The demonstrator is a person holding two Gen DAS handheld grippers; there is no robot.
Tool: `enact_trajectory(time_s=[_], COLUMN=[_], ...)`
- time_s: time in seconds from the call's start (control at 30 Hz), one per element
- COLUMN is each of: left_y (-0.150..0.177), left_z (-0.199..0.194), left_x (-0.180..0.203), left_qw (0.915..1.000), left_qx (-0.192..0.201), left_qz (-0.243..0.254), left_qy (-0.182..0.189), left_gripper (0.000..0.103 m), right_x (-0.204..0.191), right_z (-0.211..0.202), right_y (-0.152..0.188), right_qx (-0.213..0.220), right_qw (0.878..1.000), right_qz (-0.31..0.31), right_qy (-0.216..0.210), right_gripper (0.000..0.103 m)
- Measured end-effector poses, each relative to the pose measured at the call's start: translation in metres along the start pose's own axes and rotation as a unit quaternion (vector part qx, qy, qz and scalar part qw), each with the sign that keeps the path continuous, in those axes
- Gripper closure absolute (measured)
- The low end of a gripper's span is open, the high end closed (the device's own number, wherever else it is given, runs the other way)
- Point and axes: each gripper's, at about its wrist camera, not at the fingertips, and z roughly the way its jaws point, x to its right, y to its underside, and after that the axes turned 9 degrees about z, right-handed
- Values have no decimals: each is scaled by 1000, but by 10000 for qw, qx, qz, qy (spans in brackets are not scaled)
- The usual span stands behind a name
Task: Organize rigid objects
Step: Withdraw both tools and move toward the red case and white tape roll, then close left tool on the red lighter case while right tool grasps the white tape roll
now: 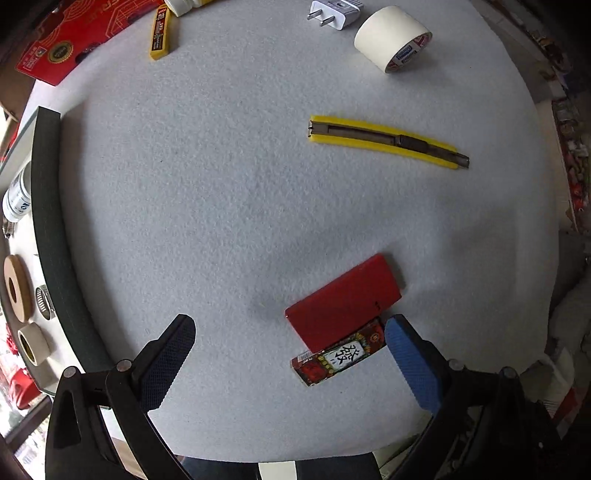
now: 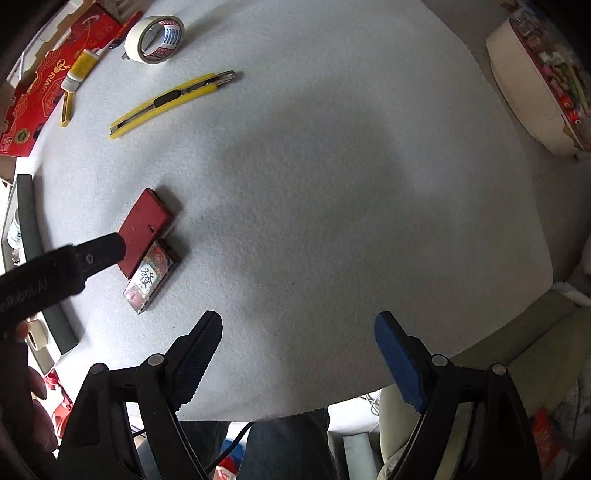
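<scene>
Currently we take the red box (image 1: 343, 301) as landmark and log from left to right in the left wrist view.

Far left of the red box: a dark green strip (image 1: 51, 236) edges the white felt mat (image 1: 207, 192); beyond it lie a wooden ring (image 1: 16, 288) and a small tape roll (image 1: 33, 343).

Left gripper (image 1: 290, 349): jaws spread wide, nothing held. Its black finger (image 1: 170, 362) stands well left of the red box; its blue finger (image 1: 410, 354) sits just right of the patterned card box (image 1: 340, 354), which touches the near edge of the red box. Both boxes lie between the fingers, off-centre toward the blue one.

Beyond the red box, to its right: a yellow utility knife (image 1: 388, 142), and farther still a white plug (image 1: 336, 13) and a masking tape roll (image 1: 393, 38).

Right gripper (image 2: 297, 354): jaws wide apart, empty, over bare felt well right of the red box.

Risks, as we judge them:
- Closing now would likely catch both boxes together, since they touch; one may pivot or slide out.
- The off-centre stance means the blue finger meets first and could shove the card box across the felt.
- We cannot tell whether the knife blade is extended; grip its body.
</scene>
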Motion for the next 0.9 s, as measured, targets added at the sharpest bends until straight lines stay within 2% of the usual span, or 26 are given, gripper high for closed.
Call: enact_trajectory(time_s=[0.1,0.17,0.23,0.3,0.4,0.47,0.57,0.63,0.67,0.73,0.77,0.9], left_y=[-6,-8,-11,-10,1,7,13,5,7,9,6,9], left_z=[13,18,26,30,36,36,42,42,40,33,31,27], left_x=[7,10,11,14,8,9,10,16,15,13,4,-11], left_qw=[9987,9963,9938,9902,9804,9793,9789,9796,9798,9822,9841,9886], left_qx=[-88,-53,-207,-191,-188,-156,-343,-355,-300,-178,-119,-21], left_qz=[-483,-858,-1071,-1384,-1953,-2010,-1995,-1960,-1960,-1861,-1764,-1499], left_qy=[-149,-53,-206,-94,201,181,264,275,257,201,172,157], left_gripper=[0,0,0,0,0,0,0,3,8,23,27,29], right_x=[14,25,35,41,45,45,38,26,13,-2,-2,-33], right_z=[-3,-6,-7,-8,-11,-11,-13,-18,-21,-26,-31,-42], right_y=[-4,-8,-14,-20,-26,-30,-36,-36,-26,-48,-44,-67], right_qx=[4,9,-5,-15,-18,-27,-5,40,82,178,229,415], right_qw=[9999,9999,9998,9997,9995,9992,9986,9977,9970,9951,9938,9862], right_qz=[-129,-166,-198,-247,-321,-405,-536,-679,-771,-971,-1084,-1604], right_qy=[44,47,35,41,-4,-30,-48,-57,-57,-61,-63,-33], right_gripper=[17,17,17,17,17,17,17,17,17,17,17,17])
